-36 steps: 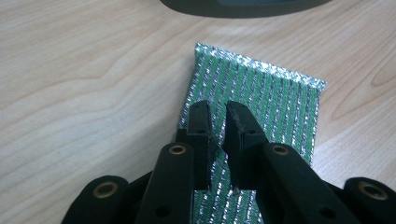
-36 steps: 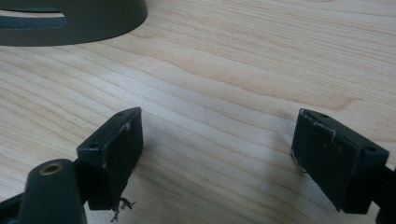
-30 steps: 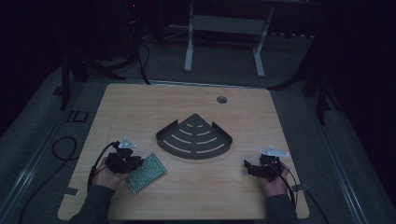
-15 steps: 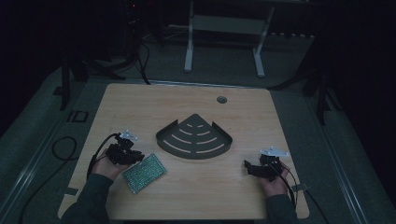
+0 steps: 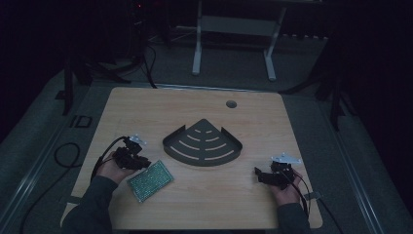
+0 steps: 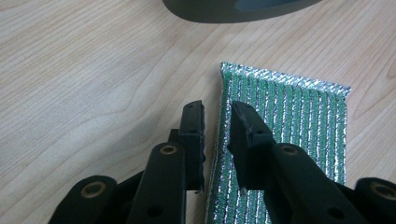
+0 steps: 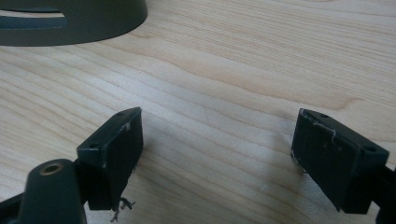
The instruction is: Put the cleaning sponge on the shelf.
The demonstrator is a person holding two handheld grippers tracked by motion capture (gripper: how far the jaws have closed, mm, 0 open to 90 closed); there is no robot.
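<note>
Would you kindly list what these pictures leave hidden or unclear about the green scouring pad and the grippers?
- Scouring pad: its near end in the left gripper view is covered by the left gripper.
- Whether those jaws touch the pad's edge: unclear in the left gripper view.
- Dark corner rack: cut off by the top edge in the right gripper view, beyond the right gripper.

One green scouring pad (image 5: pixel 150 180), one dark corner shelf (image 5: pixel 202 145), two grippers.
</note>
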